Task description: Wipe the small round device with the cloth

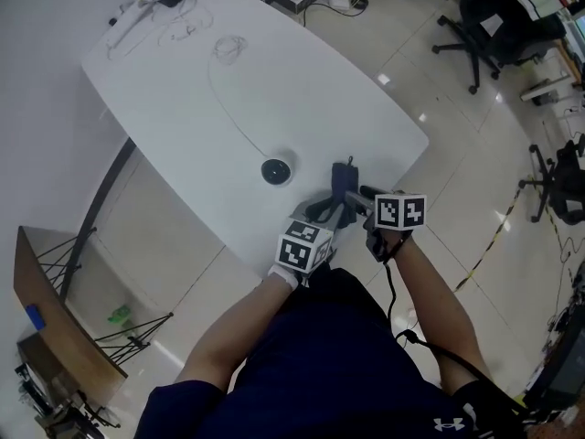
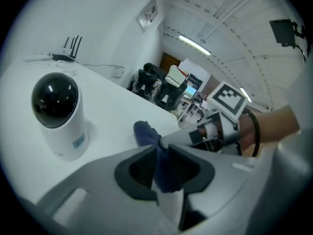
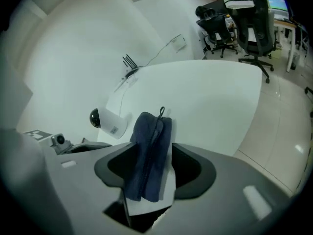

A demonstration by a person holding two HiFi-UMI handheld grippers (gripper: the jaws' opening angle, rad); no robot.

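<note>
A white tabletop (image 1: 302, 90) carries the small round device (image 1: 276, 170), a white cylinder with a black domed top that stands upright near the tabletop's near edge. A thin cable (image 1: 230, 110) runs from it toward the far side, where a router (image 2: 66, 54) with upright antennas sits by the wall. To the right of the device, apart from it, a dark blue cloth (image 1: 345, 183) is held up above the near edge of the tabletop between the two tools. The left gripper (image 2: 162, 153) comes in from the near left, and its fingers (image 2: 137, 170) are clenched on the cloth. The folded fabric fills the narrow gap between the pads, and a tuft stands out beyond the tips. The right gripper (image 3: 152, 153) reaches in from the near right. Its fingers (image 3: 191, 169) are spread wide, with the cloth hanging as a folded strip in the gap. Bare space shows between the fabric and the right pad, so this grip is released. From the left gripper view the device stands to the left of the cloth, just beyond it. From the right gripper view it shows small, to the left of and past the cloth. Dark office chairs (image 1: 484, 21) stand on the pale floor (image 1: 475, 199) to the far right.
</note>
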